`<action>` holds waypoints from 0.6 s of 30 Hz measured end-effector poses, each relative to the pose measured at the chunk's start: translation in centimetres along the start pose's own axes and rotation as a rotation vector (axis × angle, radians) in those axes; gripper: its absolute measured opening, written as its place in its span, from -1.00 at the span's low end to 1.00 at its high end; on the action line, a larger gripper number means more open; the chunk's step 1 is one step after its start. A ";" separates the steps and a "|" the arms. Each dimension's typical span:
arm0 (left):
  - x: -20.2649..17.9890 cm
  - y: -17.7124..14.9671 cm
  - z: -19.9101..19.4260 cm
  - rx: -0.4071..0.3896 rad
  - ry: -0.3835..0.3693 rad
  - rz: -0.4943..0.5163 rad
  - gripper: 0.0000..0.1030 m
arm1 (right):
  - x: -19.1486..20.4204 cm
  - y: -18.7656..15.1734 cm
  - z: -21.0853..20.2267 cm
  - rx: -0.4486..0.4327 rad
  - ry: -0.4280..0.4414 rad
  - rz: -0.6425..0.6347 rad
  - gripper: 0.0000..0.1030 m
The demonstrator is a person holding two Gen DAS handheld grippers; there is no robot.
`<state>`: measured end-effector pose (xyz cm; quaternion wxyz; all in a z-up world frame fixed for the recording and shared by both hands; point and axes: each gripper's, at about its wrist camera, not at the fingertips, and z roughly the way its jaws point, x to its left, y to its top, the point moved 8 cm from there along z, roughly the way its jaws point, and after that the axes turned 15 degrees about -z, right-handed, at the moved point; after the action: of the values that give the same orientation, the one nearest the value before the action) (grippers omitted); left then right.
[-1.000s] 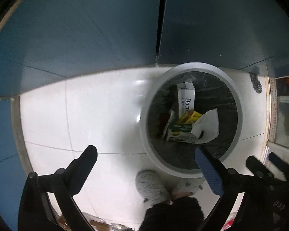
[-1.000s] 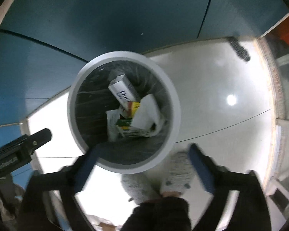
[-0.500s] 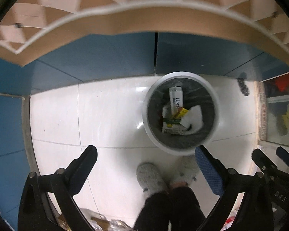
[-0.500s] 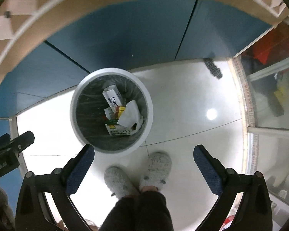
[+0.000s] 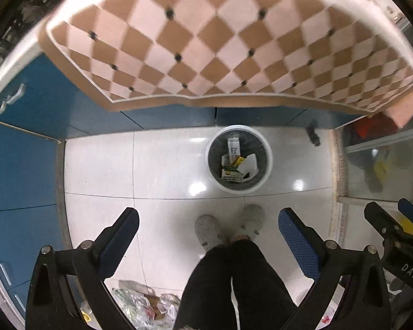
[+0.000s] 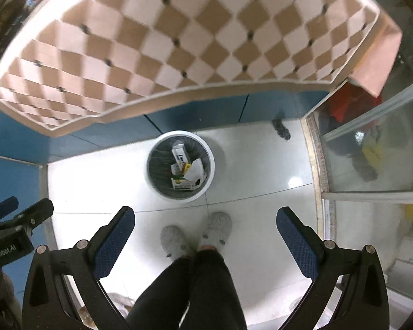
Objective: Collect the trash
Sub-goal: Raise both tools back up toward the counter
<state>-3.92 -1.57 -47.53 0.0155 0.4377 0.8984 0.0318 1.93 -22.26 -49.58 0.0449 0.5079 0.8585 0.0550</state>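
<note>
Raised well up since a second ago: both cameras, then close over the bin, now high enough to take in the checkered tabletop. Left hand-held gripper [image 5: 208, 236] spread wide, nothing between its blue pads [image 5: 296, 240]. Right hand-held gripper [image 6: 205, 235] likewise wide apart and empty, seen also at the right edge of the left wrist view. Below and between the fingers, two grey slippers [image 6: 198, 236] side by side on the white tiled floor [image 6: 96, 181], dark trouser legs [image 6: 190, 288] above them. Just beyond the slippers, near but not touching, the round white trash bin [image 6: 210, 176] lined in dark plastic, holding a white carton [image 6: 180, 155], a green-and-yellow box [image 6: 183, 184] and a crumpled white paper [image 6: 194, 169]. Behind the bin, blue cabinet fronts [image 6: 206, 110] under the overhanging tabletop [image 6: 179, 35]. By the left hand-held gripper's base, some crumpled clear plastic [image 5: 140, 305] on the floor.
</note>
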 end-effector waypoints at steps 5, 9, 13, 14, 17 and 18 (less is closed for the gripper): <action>0.3 -0.6 -5.6 0.011 -0.027 -0.005 1.00 | 0.2 -0.2 -8.7 -0.038 0.006 -0.014 1.00; 0.3 -0.8 -8.5 0.015 -0.054 -0.012 1.00 | 0.1 -0.3 -13.1 -0.051 0.013 -0.013 1.00; 0.4 -0.8 -10.5 -0.007 -0.076 -0.025 1.00 | 0.3 -0.3 -16.0 -0.070 0.012 -0.021 1.00; 0.5 -0.9 -10.9 -0.007 -0.079 -0.028 1.00 | 0.4 -0.3 -16.3 -0.071 0.014 -0.024 1.00; 0.7 -1.2 -11.5 -0.006 -0.089 -0.029 1.00 | 0.9 -0.3 -17.2 -0.075 0.022 -0.022 1.00; 0.8 -1.2 -11.8 -0.007 -0.090 -0.029 1.00 | 1.0 -0.3 -17.2 -0.077 0.024 -0.020 1.00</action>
<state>-6.01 -2.16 -35.86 0.0580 0.4257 0.9029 0.0151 -1.07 -22.39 -32.58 0.0548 0.4967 0.8611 0.0935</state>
